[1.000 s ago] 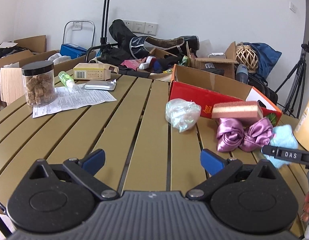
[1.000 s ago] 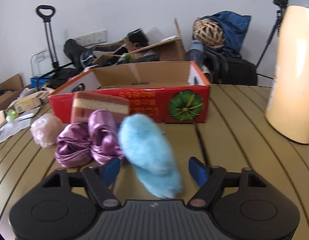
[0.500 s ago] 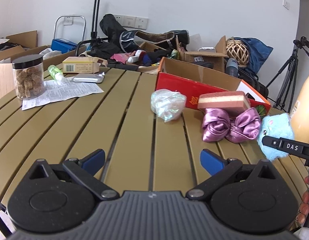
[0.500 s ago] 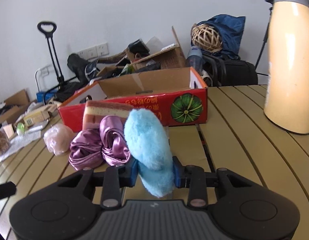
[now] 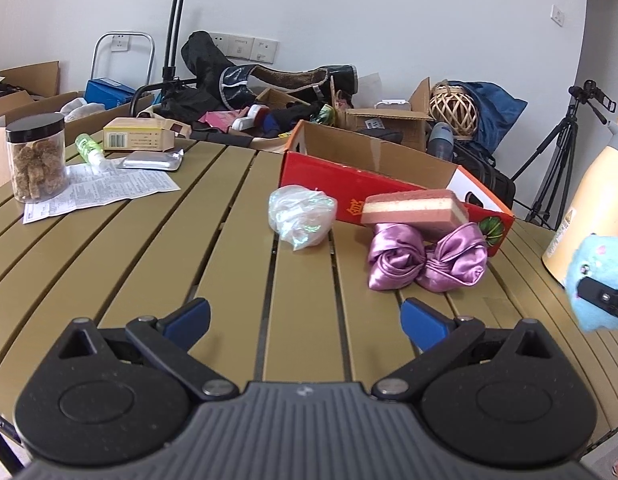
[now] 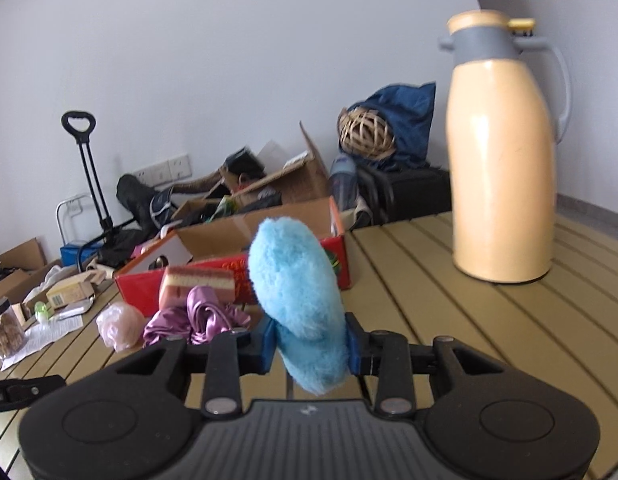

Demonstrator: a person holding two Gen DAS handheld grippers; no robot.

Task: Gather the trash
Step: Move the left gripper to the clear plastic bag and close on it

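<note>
1. The right gripper (image 6: 309,346) pinches the blue fluffy toy (image 6: 299,300) at the frame's centre, lifted clear of the slatted table (image 6: 449,320).
2. The carry step looks under way; the red cardboard box (image 6: 229,264) sits just behind, centre-left.
3. The next move calls for swinging over the open box and letting go.
4. The left gripper (image 5: 305,316) is spread wide and empty, low in its frame, short of the crumpled plastic bag (image 5: 301,216).

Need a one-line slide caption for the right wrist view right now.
Right gripper shut on a fluffy blue toy, lifted above the slatted table, red box behind.
</note>
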